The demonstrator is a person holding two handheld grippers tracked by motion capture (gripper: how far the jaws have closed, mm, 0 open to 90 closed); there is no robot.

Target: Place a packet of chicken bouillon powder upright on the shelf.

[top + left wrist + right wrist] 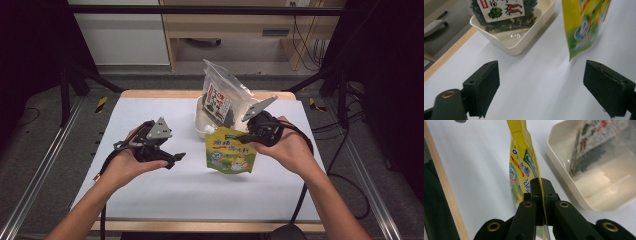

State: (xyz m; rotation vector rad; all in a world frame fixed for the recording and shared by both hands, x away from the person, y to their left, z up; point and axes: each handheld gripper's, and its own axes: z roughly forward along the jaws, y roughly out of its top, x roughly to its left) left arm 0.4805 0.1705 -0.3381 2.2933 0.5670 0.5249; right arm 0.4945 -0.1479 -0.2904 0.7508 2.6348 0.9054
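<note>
Overhead, a person's two hands each hold a black gripper above a white tabletop. The right gripper (248, 136) has its jaws clamped flat on the top edge of a yellow and green snack pouch (231, 150), which hangs below it clear of the tabletop, right of centre. In the right gripper view the pouch (522, 167) runs edge-on straight away from the closed jaws, its long axis in line with them. The left gripper (176, 158) sits left of centre, just beside the pouch but apart from it, jaws spread wide with nothing between them; in the left gripper view the pouch's lower corner (584, 27) hangs beyond the gap, nearer one jaw. Toward the far edge, just behind the pouch, stands a cream plastic tub (202, 121) holding an upright clear bag of dark dried food (223, 97) with a red and white label. The tub's wall (564, 170) lies close beside the hanging pouch.
</note>
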